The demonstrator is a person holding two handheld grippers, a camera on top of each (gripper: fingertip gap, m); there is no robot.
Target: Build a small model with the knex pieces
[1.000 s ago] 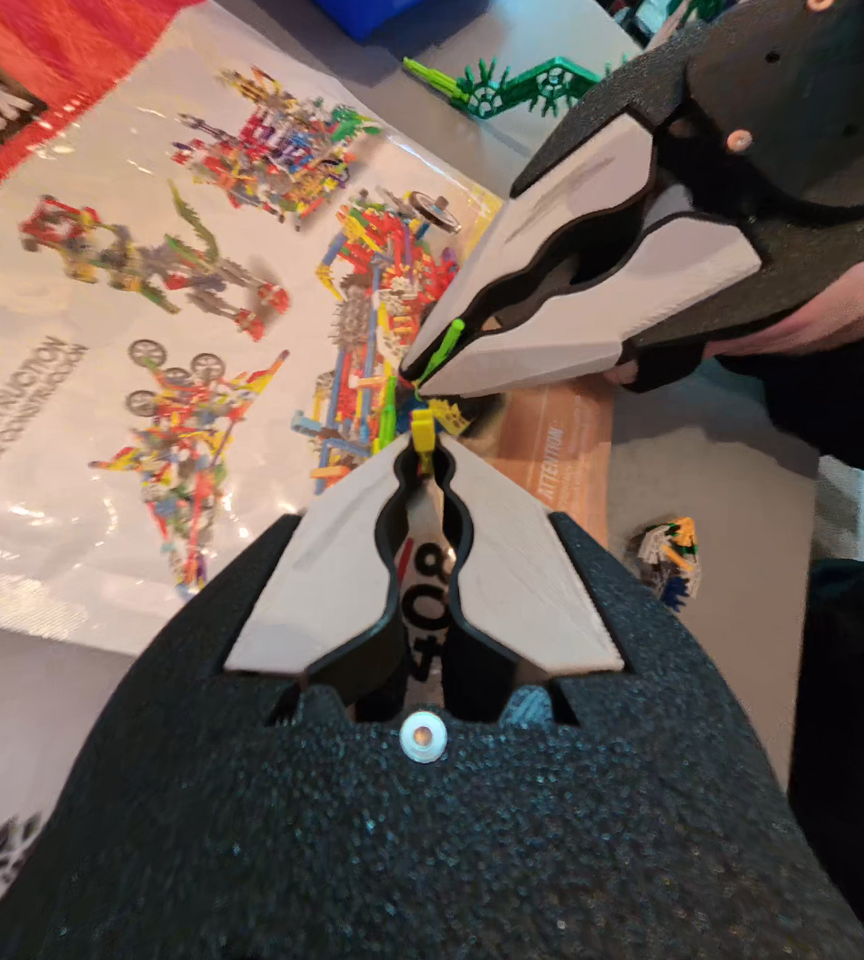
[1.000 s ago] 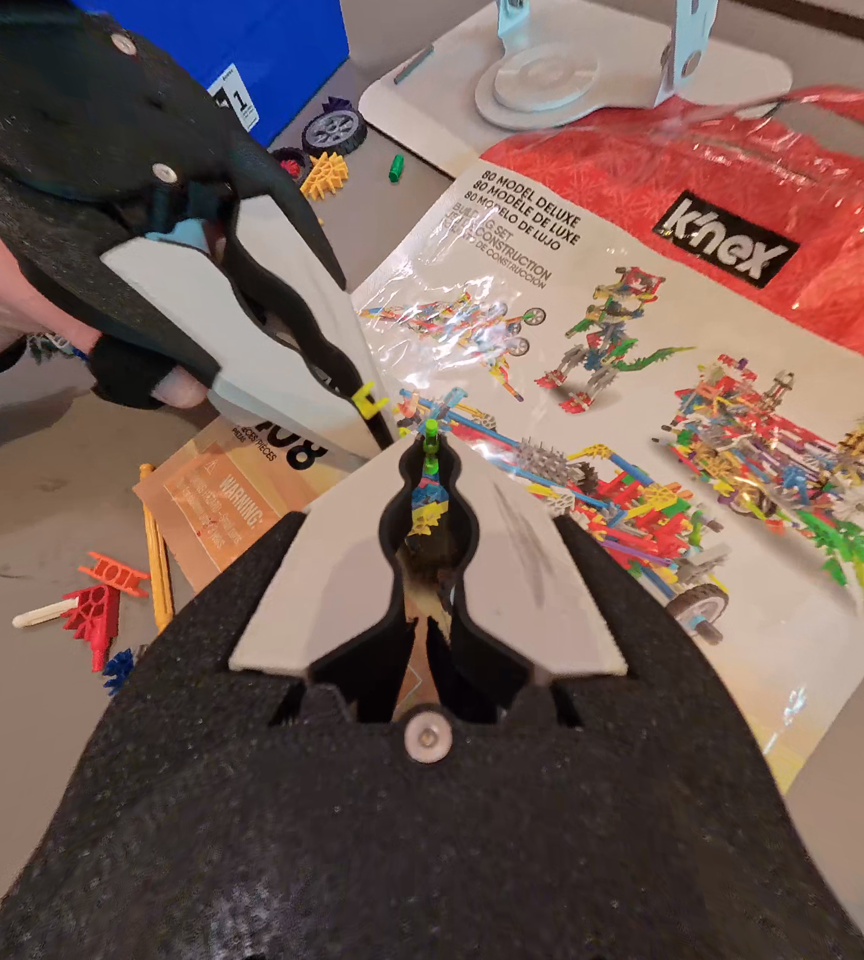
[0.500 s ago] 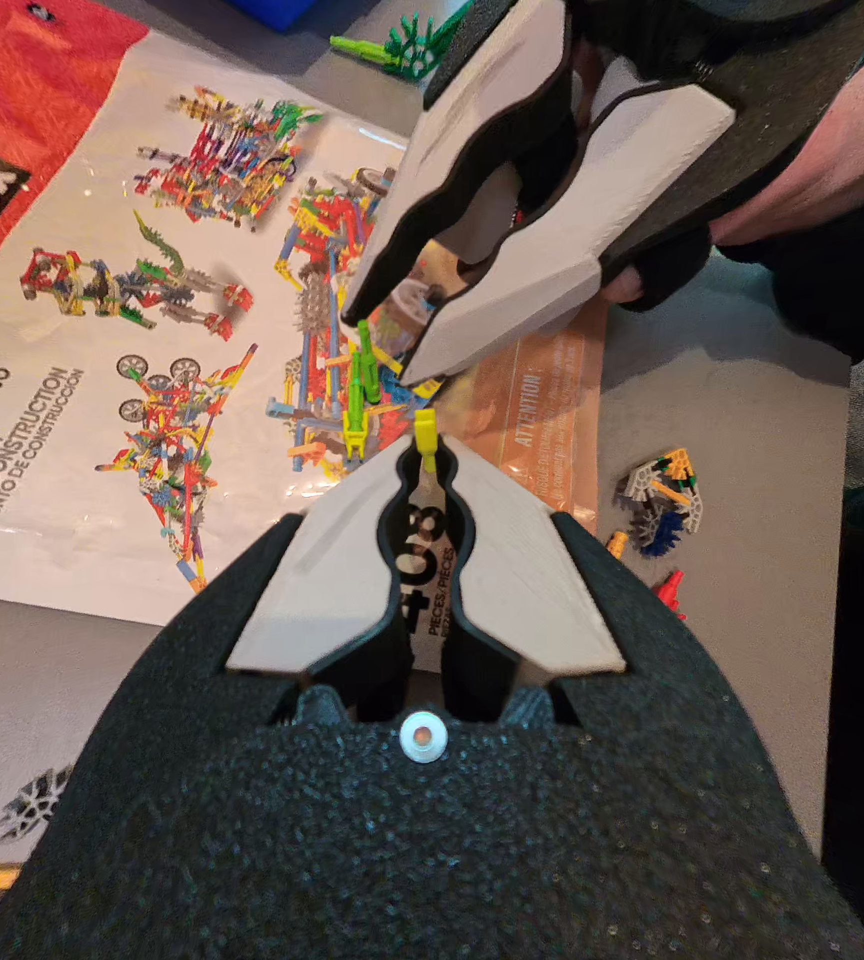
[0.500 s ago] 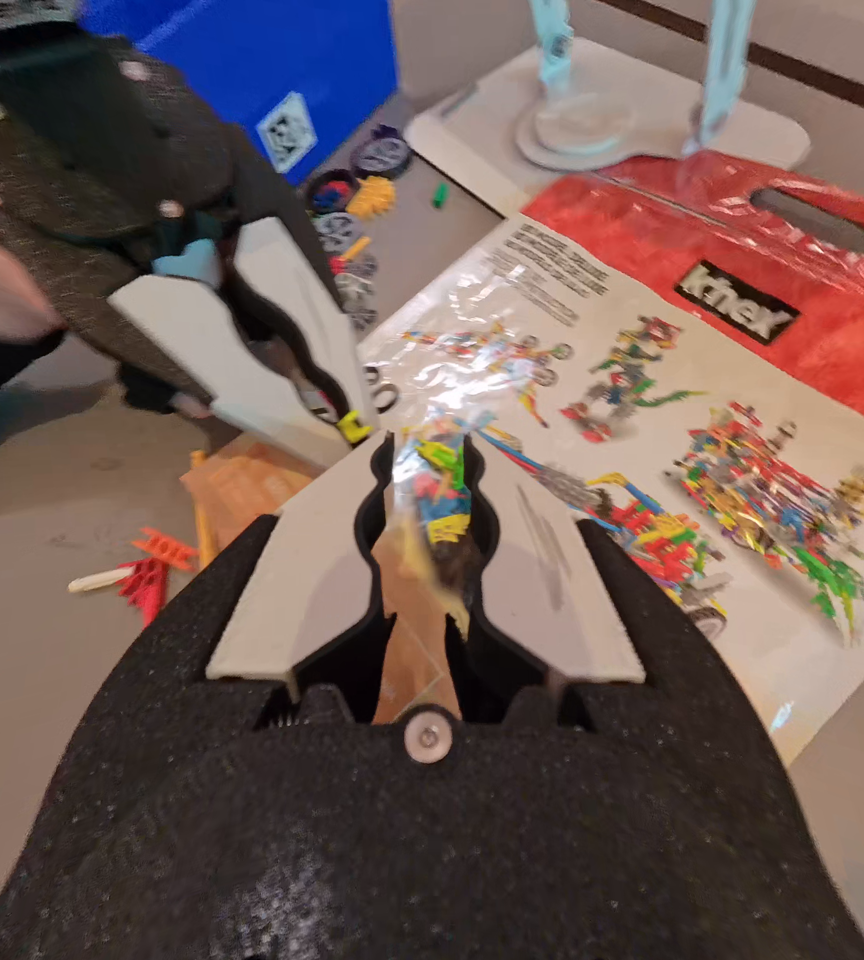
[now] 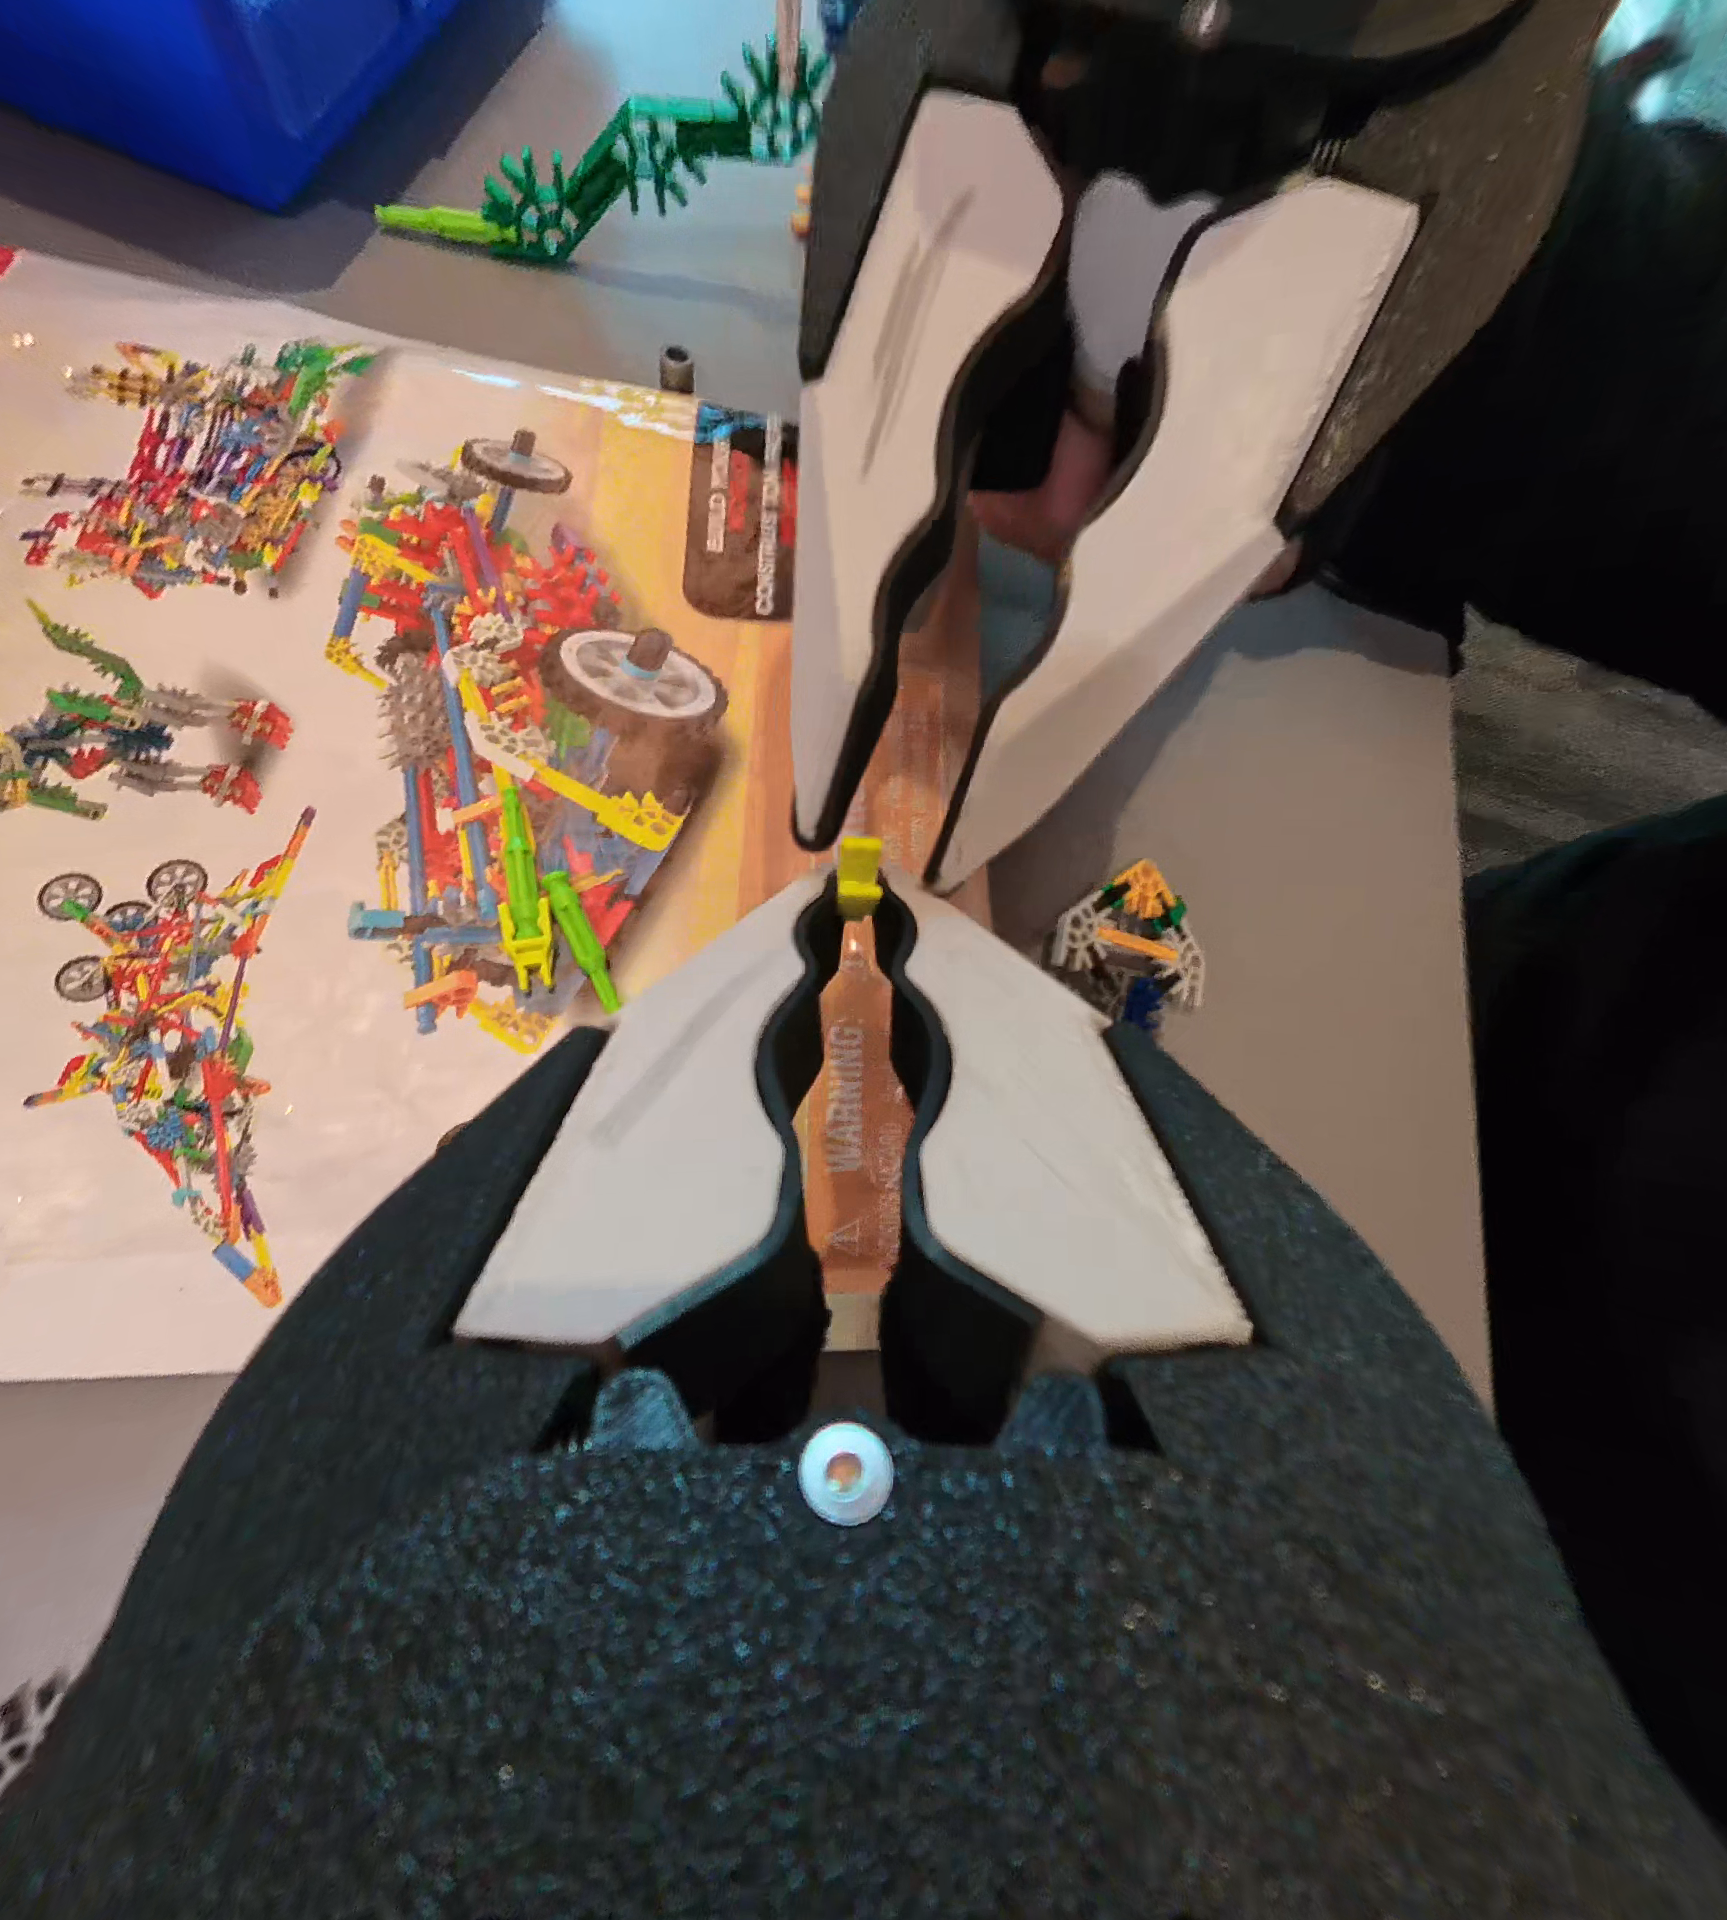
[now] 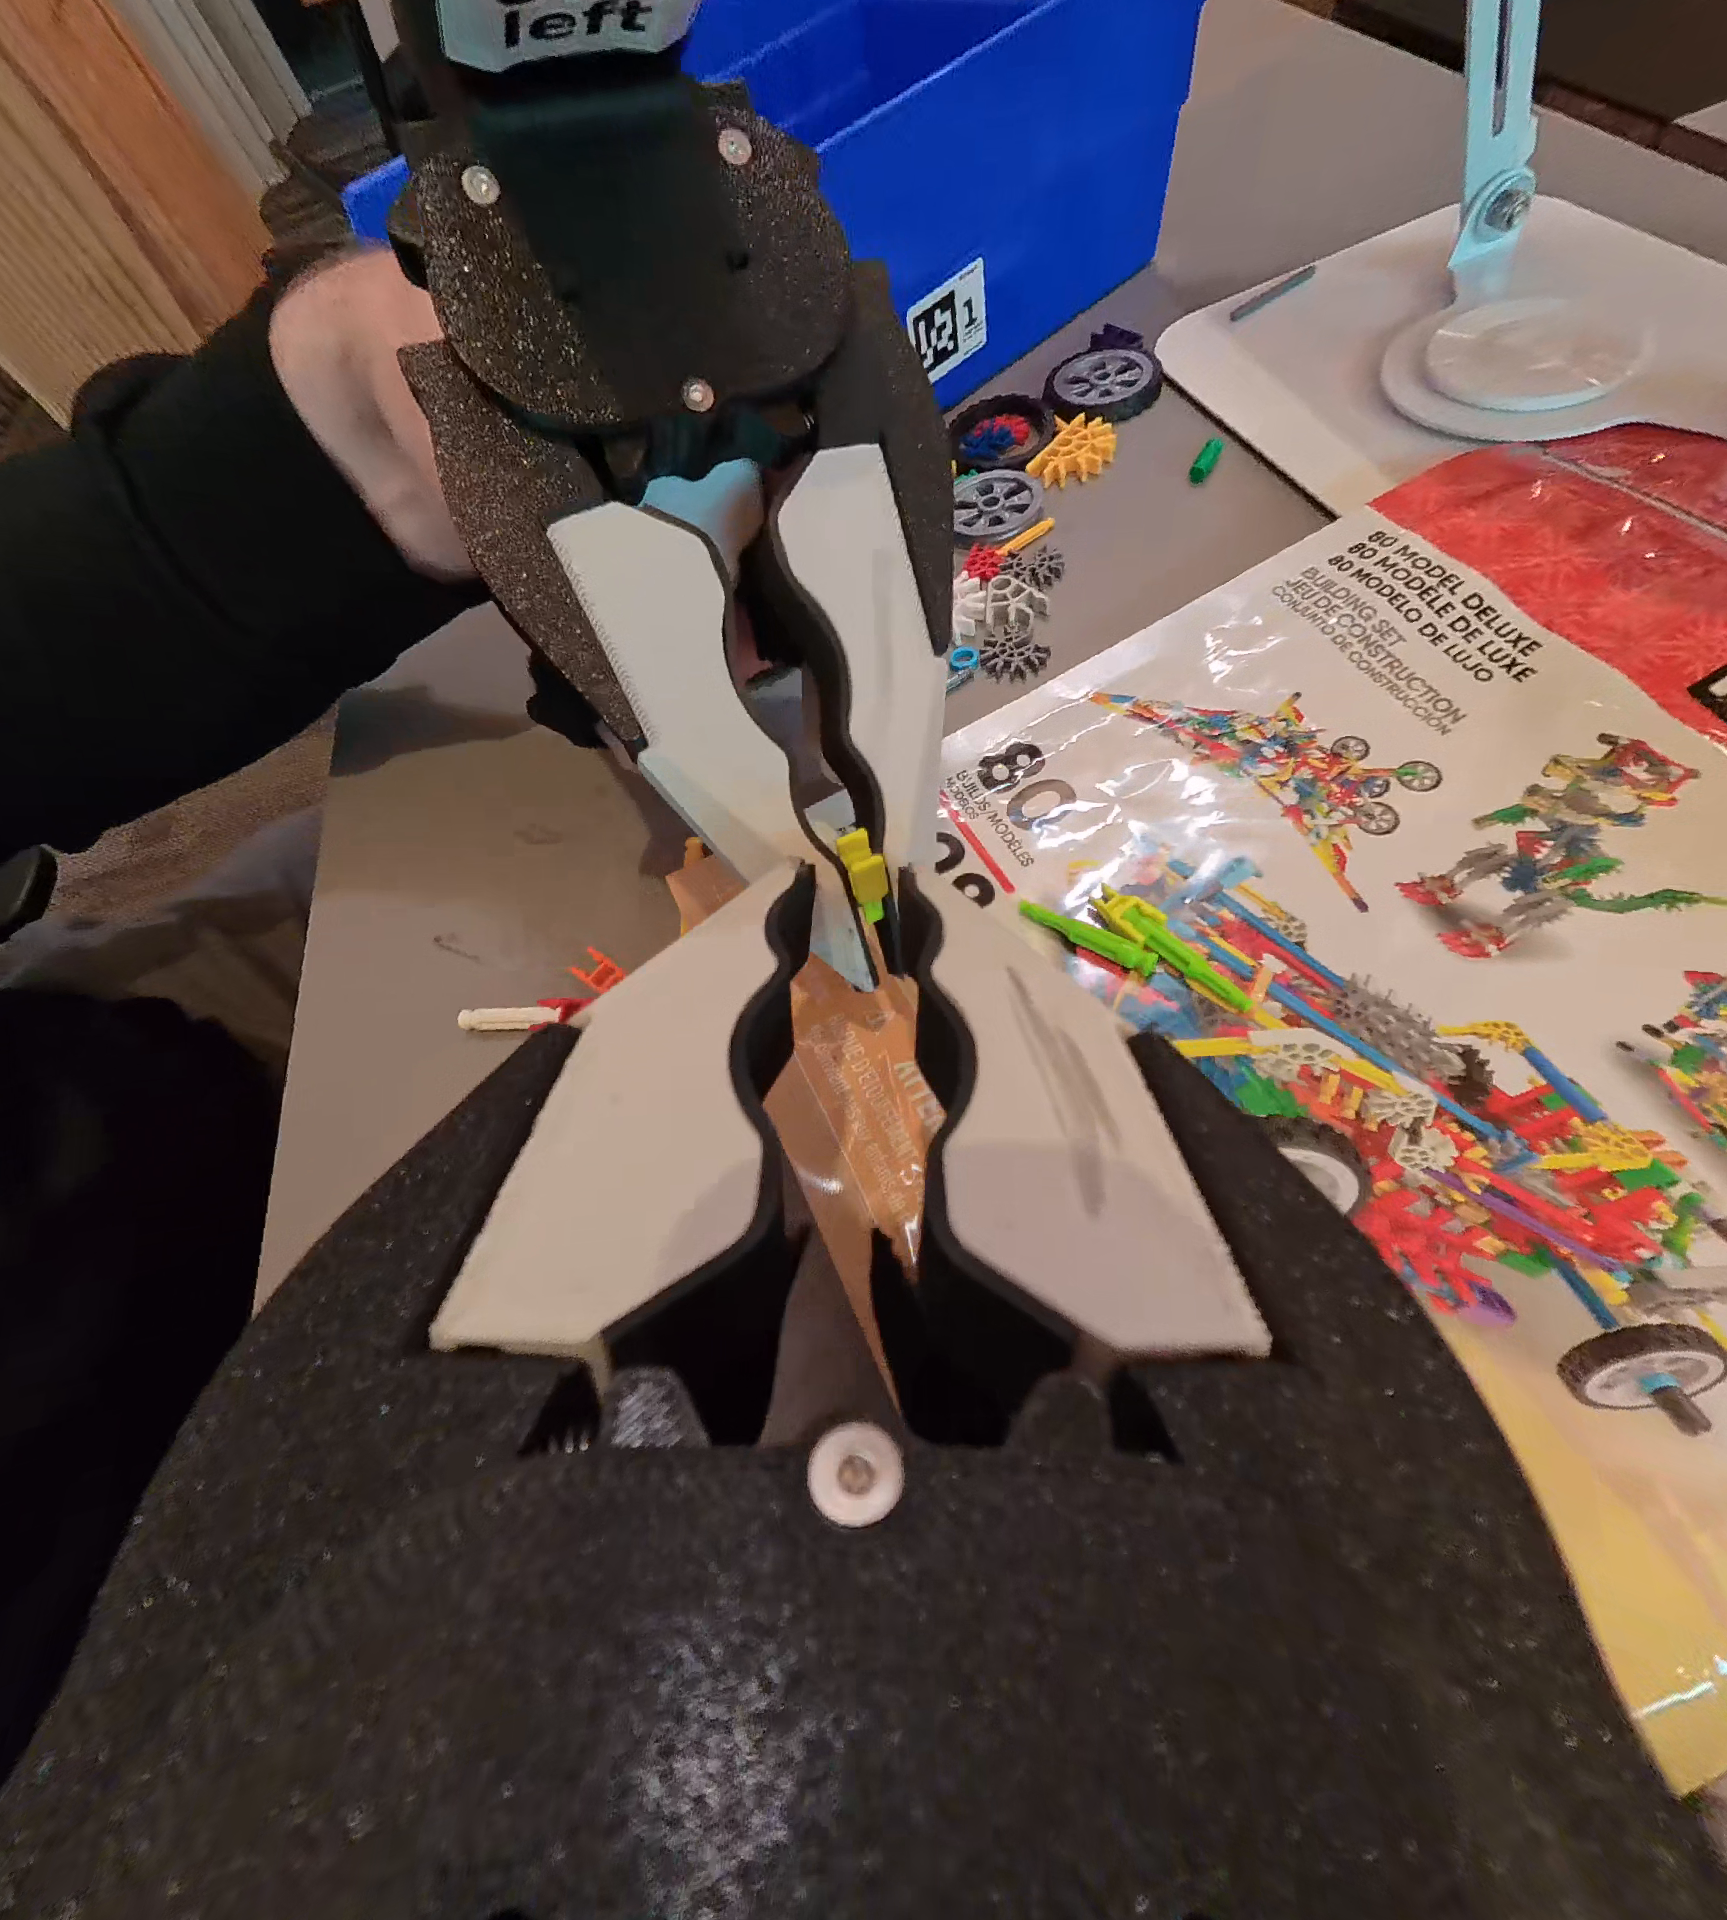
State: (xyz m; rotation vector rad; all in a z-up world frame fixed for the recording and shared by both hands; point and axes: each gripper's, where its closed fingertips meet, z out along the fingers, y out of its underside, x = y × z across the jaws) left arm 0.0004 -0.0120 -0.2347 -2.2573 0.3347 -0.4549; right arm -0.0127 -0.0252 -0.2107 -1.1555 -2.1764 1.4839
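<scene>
A small yellow connector (image 5: 858, 878) is pinched at the very tips of the left gripper (image 5: 860, 885), jaws drawn narrow around it, the piece poking out just past the tips. Directly opposite, the right gripper (image 5: 874, 850) is seen with its jaws parted and nothing between them, its tips hovering just beside the yellow connector, one tip to each side, contact not confirmed. From the right wrist view the same meeting is shown: the connector (image 6: 861, 871) is framed in the gap of the right gripper (image 6: 851, 878), with a sliver of lime green visible under it. On the glossy printed sheet (image 5: 111, 1195) below, loose lime-green rods (image 6: 1139, 948) are lying together with a yellow clip, close by the jaws. A small multicoloured assembly (image 5: 1129, 951) is parked on the grey desk (image 5: 1285, 831) just off the sheet's edge. Farther out, wheels and snowflake connectors (image 6: 1030, 488) are scattered before a blue bin (image 6: 994, 156), and a green rod chain (image 5: 630, 166) is left near the far edge.
</scene>
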